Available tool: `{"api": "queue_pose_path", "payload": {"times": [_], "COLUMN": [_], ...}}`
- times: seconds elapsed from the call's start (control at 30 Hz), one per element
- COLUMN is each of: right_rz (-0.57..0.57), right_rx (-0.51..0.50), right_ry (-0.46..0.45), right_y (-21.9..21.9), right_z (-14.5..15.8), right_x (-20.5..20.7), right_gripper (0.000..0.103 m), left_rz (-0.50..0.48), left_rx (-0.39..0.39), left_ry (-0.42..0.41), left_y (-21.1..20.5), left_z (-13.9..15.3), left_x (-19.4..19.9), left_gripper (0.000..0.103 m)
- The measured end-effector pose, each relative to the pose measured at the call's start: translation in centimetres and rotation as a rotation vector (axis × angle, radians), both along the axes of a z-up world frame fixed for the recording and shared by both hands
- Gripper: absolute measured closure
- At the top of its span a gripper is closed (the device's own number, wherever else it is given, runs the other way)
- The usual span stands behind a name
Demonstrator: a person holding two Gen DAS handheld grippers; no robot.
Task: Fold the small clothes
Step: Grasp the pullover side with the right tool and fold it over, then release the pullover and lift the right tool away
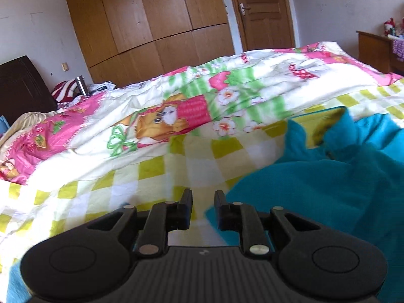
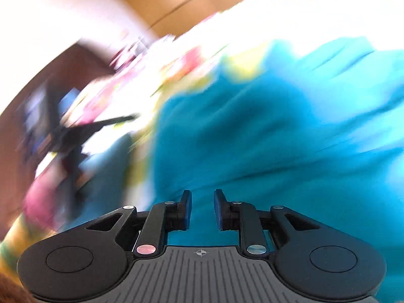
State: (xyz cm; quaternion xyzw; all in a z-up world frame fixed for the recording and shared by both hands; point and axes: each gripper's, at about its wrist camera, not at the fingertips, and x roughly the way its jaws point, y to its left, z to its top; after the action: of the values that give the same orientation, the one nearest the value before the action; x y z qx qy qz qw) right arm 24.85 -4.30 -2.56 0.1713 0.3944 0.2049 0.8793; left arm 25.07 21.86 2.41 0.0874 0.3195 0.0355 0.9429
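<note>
Left wrist view: the teal garment (image 1: 328, 184) is lying rumpled across the lower right of the frame, on the yellow-and-white checked bed cover (image 1: 151, 169). Its near edge is running just past the right fingertip, and one corner is sticking up toward the centre right. Open checked cover is stretching across the lower left and centre, bare of clothing. A bunched cartoon-print quilt (image 1: 176, 106) is bounding that room along the middle of the frame. A wooden wardrobe (image 1: 151, 20) and a door (image 1: 262, 12) are standing in the upper part.

The left gripper (image 1: 203, 197) is hovering over the cover at lower centre. Its jaws are standing a narrow gap apart, nothing between them; the checked cover is showing through the gap.

Right wrist view: heavily motion-blurred. The teal garment (image 2: 265, 139) is filling the centre and right of the frame. The right gripper (image 2: 202, 197) is poised at lower centre, jaws slightly parted, with teal cloth showing behind the gap; I cannot tell whether the pads are touching it. A dark shape, the other gripper (image 2: 75, 131), is smearing across the centre left.
</note>
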Motion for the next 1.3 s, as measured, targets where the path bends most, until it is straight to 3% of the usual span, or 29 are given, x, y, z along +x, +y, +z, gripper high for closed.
{"api": "queue_pose_path", "payload": {"times": [0.1, 0.2, 0.37, 0.47, 0.57, 0.63, 0.77, 0.83, 0.87, 0.9, 0.97, 1.0, 1.07, 1.13, 1.2, 1.3], "right_rz": [-0.258, -0.426, -0.518, -0.529, -0.528, -0.500, -0.475, -0.482, -0.449, -0.419, -0.386, -0.376, -0.323, -0.276, -0.212, -0.141], "right_rx": [-0.046, 0.026, 0.126, 0.128, 0.114, 0.139, 0.128, 0.064, 0.019, -0.032, -0.072, -0.063, -0.063, -0.088, -0.113, -0.157], "right_ry": [0.025, 0.072, 0.041, 0.039, 0.040, 0.036, -0.055, 0.031, 0.065, 0.043, -0.003, -0.011, -0.027, -0.030, 0.005, 0.093], "right_y": [-6.7, -11.8, -13.8, -14.2, -14.3, -14.7, -14.6, -14.5, -14.2, -13.8, -13.6, -13.9, -14.9, -15.8, -16.6, -17.3], "right_z": [-0.7, -1.9, -2.2, -2.4, -3.1, -2.9, -1.3, -3.3, -4.4, -4.6, -3.1, -2.2, -0.5, 0.7, 1.2, 0.9], "right_x": [1.6, 2.8, 3.7, 5.0, 6.7, 7.6, 7.7, 9.2, 9.8, 9.6, 8.3, 7.3, 4.8, 1.4, -2.1, -6.8], "right_gripper": [0.079, 0.071, 0.068, 0.068, 0.074, 0.096, 0.097, 0.097, 0.097, 0.097, 0.090, 0.084, 0.083, 0.066, 0.057, 0.055], "left_rz": [-0.074, -0.107, -0.096, -0.082, -0.056, -0.001, 0.104, 0.118, 0.122, 0.123, 0.127, 0.127, 0.122, 0.098, 0.068, 0.051], "left_rx": [-0.028, 0.033, 0.057, 0.115, 0.121, 0.101, 0.062, 0.045, 0.071, 0.110, 0.160, 0.144, 0.069, -0.011, -0.042, -0.083], "left_ry": [0.021, 0.045, 0.066, 0.079, 0.084, 0.077, 0.069, 0.074, 0.081, 0.086, 0.088, 0.090, 0.091, 0.116, 0.155, 0.224], "left_y": [-3.2, -6.2, -7.0, -6.8, -6.0, -5.0, -2.5, -1.9, -2.1, -2.5, -3.0, -3.0, -2.8, -2.8, -3.6, -4.8], "left_z": [-1.4, -3.5, -4.3, -5.1, -5.8, -5.7, -6.2, -6.2, -6.1, -6.0, -5.3, -4.7, -3.4, -2.6, -2.5, -2.8], "left_x": [-1.4, -1.2, -0.3, -0.2, -0.2, -0.2, -0.5, -0.6, -0.6, -0.7, -1.3, -2.1, -4.2, -7.1, -10.5, -15.2], "left_gripper": [0.065, 0.064, 0.063, 0.055, 0.049, 0.044, 0.035, 0.033, 0.033, 0.033, 0.034, 0.034, 0.034, 0.034, 0.034, 0.034]}}
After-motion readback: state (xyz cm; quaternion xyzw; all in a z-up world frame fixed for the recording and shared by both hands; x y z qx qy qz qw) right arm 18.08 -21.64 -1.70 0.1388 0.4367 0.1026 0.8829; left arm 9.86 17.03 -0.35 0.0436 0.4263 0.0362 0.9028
